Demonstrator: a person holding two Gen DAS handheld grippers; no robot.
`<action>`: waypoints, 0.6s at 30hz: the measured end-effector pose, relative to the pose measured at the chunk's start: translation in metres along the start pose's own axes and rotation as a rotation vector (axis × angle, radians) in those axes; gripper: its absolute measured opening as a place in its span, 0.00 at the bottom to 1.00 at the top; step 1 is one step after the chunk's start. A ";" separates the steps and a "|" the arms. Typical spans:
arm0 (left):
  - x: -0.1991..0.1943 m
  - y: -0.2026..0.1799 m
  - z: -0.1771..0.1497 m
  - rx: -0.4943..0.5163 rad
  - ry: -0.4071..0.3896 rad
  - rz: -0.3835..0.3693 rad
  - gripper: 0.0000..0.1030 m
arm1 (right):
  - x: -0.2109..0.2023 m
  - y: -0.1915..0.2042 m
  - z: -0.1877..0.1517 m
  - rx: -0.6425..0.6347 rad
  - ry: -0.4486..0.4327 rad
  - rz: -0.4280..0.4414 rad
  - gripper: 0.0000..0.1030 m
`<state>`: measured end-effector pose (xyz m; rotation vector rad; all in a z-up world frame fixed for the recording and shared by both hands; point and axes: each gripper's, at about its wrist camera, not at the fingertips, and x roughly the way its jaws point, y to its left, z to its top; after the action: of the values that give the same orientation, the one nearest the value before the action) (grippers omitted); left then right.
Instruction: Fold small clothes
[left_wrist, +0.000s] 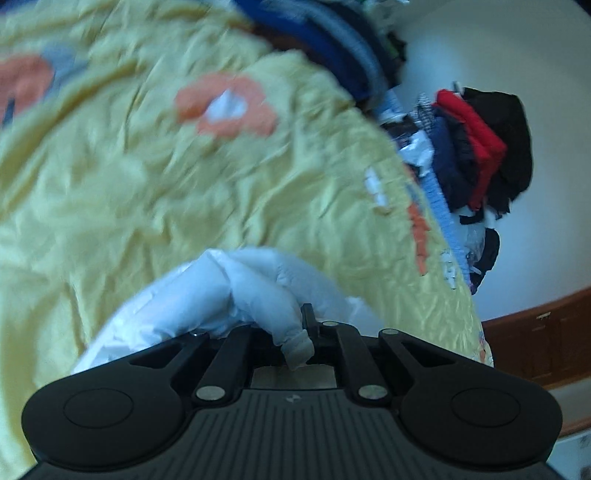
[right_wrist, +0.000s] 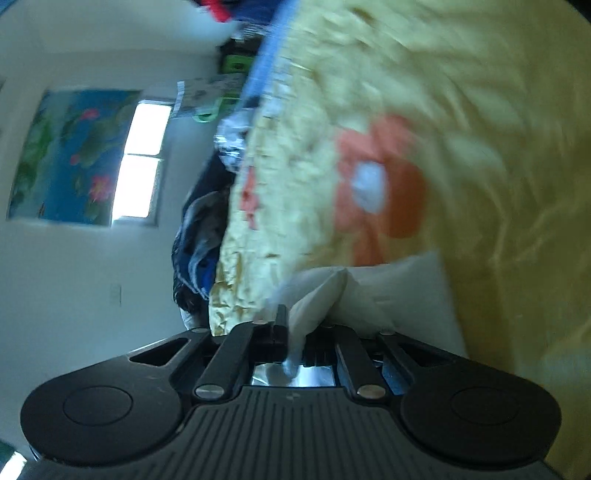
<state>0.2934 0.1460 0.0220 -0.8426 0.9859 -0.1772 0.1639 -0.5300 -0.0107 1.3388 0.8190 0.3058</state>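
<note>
Both grippers are pinching the same white garment (left_wrist: 236, 291): left gripper (left_wrist: 306, 332) and right gripper (right_wrist: 291, 332) each clamp a bunched corner. It hangs between them over the yellow bedspread (left_wrist: 147, 184), near its edge by the clothes pile (left_wrist: 480, 147), so neither hand's nearer.

Dim, motion-blurred fisheye views; bright window (right_wrist: 142, 162) glare.

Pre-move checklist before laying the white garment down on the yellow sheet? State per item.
1. Left gripper shut on the white garment: ok.
2. Right gripper shut on the same garment: ok.
3. Cloth seated deep between the left fingers, an end poking through behind: ok.
4. Garment spread flat between the grippers: cannot tell, bunched at both grips.
5. Yellow sheet bare ahead of the garment: ok, though blurred.
6. Clothes pile apart from the drop spot: ok.
</note>
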 end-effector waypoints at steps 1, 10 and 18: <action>0.004 0.005 -0.002 -0.013 0.005 -0.015 0.07 | 0.002 -0.008 0.000 0.023 0.001 0.024 0.09; -0.044 -0.004 -0.003 -0.050 -0.093 -0.163 0.74 | -0.026 -0.008 0.007 0.123 -0.096 0.230 0.58; -0.114 -0.101 -0.076 0.495 -0.558 0.091 0.82 | -0.054 0.109 -0.048 -0.425 -0.231 0.074 0.69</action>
<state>0.1919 0.0912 0.1472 -0.3538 0.4211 -0.0920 0.1211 -0.5023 0.1103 0.9825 0.4775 0.3535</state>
